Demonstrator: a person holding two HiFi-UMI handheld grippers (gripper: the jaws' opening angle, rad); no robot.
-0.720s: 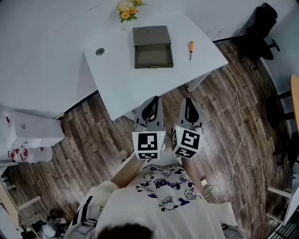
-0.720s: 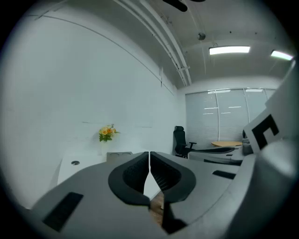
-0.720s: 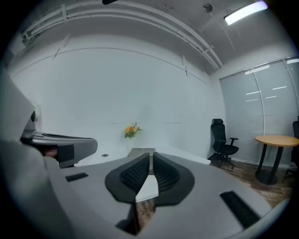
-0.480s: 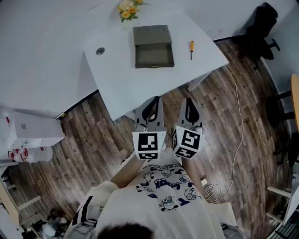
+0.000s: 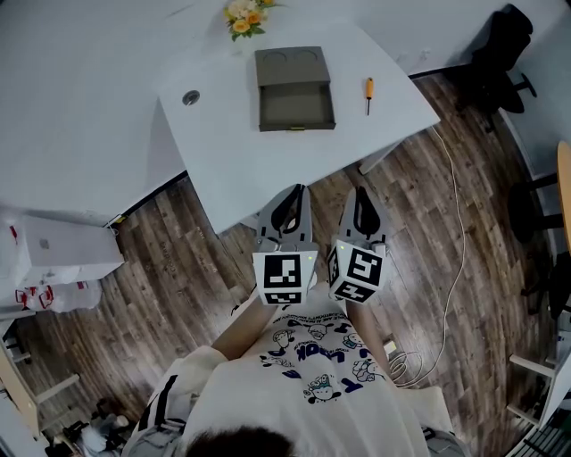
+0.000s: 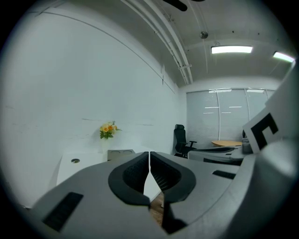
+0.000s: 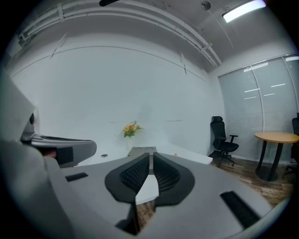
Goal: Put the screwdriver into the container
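A small screwdriver with an orange handle lies on the white table, right of a dark grey-green container that has an open drawer. My left gripper and right gripper are held side by side over the wooden floor, short of the table's near edge. Both are shut with nothing between their jaws. In the left gripper view the left gripper faces the container. In the right gripper view the right gripper points at the container, and the screwdriver shows as an orange speck.
A vase of yellow flowers stands at the table's far edge, with a round cable port at its left. A black office chair is at the right, and a white cable runs over the floor. White boxes sit at the left.
Nothing has moved among the things; the head view has shifted very slightly, so the table sits a touch further right. Both grippers stay where they were.
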